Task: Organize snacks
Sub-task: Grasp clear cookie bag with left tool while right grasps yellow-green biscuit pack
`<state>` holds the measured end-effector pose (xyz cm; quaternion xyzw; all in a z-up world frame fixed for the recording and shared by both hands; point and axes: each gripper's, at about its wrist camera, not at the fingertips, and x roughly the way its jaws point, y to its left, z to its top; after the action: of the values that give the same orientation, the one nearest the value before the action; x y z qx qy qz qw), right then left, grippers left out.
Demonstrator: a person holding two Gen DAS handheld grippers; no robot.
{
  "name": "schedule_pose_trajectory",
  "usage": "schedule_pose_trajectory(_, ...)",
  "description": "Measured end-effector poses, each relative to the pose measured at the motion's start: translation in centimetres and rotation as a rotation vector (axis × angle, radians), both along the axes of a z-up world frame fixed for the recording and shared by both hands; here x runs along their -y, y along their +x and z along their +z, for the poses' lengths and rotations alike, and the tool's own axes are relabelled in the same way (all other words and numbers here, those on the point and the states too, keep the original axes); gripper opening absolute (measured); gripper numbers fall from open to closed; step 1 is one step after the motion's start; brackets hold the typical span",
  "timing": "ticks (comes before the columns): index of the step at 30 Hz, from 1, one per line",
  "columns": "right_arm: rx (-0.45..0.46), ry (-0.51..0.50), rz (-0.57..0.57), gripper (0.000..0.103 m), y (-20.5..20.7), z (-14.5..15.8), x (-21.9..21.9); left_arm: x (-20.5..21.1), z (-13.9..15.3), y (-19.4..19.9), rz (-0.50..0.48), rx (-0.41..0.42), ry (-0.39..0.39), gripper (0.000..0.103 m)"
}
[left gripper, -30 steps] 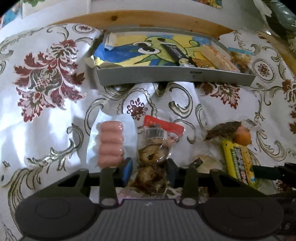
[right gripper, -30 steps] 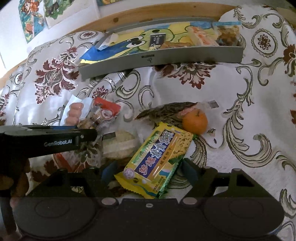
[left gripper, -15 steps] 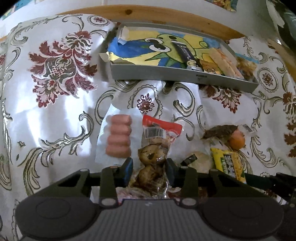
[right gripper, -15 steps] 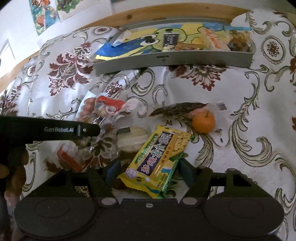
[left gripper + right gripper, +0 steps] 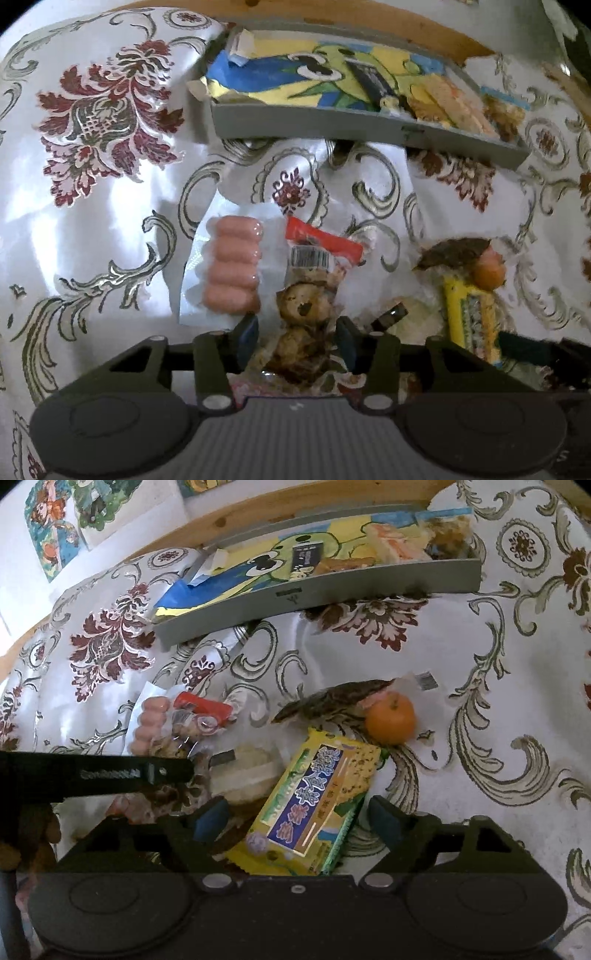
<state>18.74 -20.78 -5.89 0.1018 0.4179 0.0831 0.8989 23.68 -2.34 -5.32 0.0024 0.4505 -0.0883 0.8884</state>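
Observation:
My left gripper (image 5: 296, 336) is shut on a clear bag of brown snacks (image 5: 304, 306) with a red top; the same bag (image 5: 192, 720) also shows in the right wrist view. A white pack of pink sausages (image 5: 232, 269) lies just left of it. My right gripper (image 5: 297, 818) stands open, its fingers either side of a yellow and green cracker pack (image 5: 314, 805) on the cloth. At the far side lies the grey tray (image 5: 317, 590), with a cartoon sheet and several snacks in it.
An orange (image 5: 391, 718) and a dark leaf-like packet (image 5: 328, 701) lie beyond the cracker pack. A pale round cake (image 5: 247, 771) sits between the two grippers. The flowered tablecloth (image 5: 110, 118) covers the table up to a wooden edge (image 5: 221, 520).
The left gripper has drawn back and up, so more cloth and the tray's left end show. The right view has shifted slightly; its jaws keep the same width around the cracker pack.

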Motion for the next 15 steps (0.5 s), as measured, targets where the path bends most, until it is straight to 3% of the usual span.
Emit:
schedule_pose_trajectory(6, 0.019, -0.112, 0.032, 0.088, -0.4, -0.6, -1.7, 0.5, -0.5, -0.3, -0.012, 0.018, 0.045, 0.049)
schedule_pose_trajectory(10, 0.035, -0.175, 0.036, 0.074, -0.8, -0.7, -2.4, 0.6, -0.1, -0.7, -0.016, 0.022, 0.055, 0.043)
schedule_pose_trajectory(15, 0.041, -0.169, 0.030, 0.068, -1.0, -0.5, -2.3, 0.8, 0.4, -1.4, -0.007, 0.031, 0.051, 0.040)
